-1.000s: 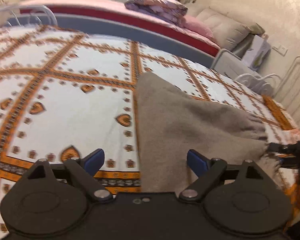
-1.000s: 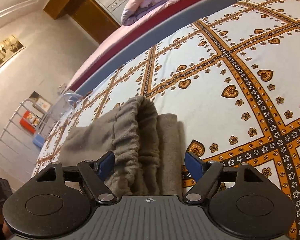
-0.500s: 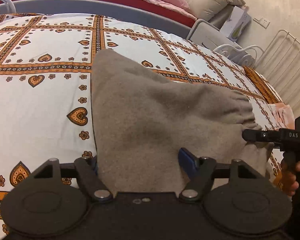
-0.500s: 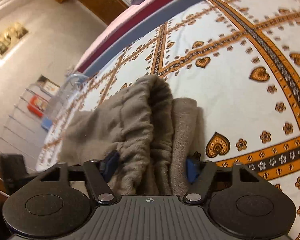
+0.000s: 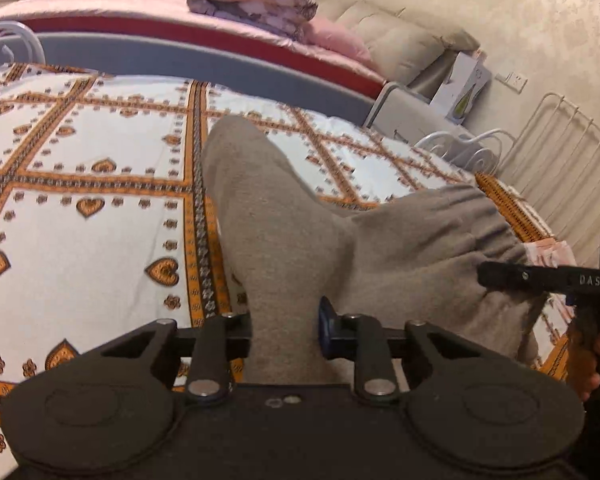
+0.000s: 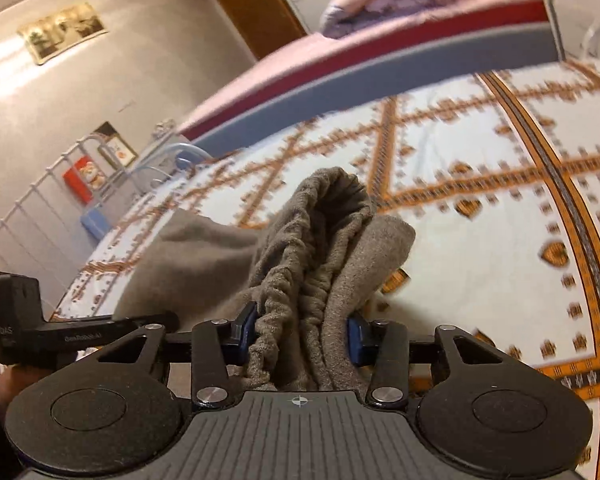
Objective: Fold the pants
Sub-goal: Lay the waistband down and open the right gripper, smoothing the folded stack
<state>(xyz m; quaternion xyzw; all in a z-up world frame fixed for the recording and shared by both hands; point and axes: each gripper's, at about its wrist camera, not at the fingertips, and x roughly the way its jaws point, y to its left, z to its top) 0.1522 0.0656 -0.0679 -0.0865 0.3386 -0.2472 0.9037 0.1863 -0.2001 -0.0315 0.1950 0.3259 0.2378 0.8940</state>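
Observation:
Grey-brown fleece pants (image 5: 284, 220) lie on a bed with a white and orange heart-pattern cover (image 5: 80, 240). My left gripper (image 5: 286, 330) is shut on the leg end of the pants and holds it lifted. My right gripper (image 6: 302, 334) is shut on the gathered elastic waistband (image 6: 320, 240), also raised off the cover. The right gripper shows at the right of the left wrist view (image 5: 540, 280). The left gripper shows at the left of the right wrist view (image 6: 60, 332).
A grey bed frame edge (image 5: 220, 68) and a pink bed with a folded quilt (image 5: 256, 4) lie beyond. White metal railings (image 5: 560, 152) stand at the right side, and a white rail (image 6: 40, 208) at the other end.
Both grippers closed on the pants, left on the leg end, right on the waistband, and lifted the fabric off the cover.

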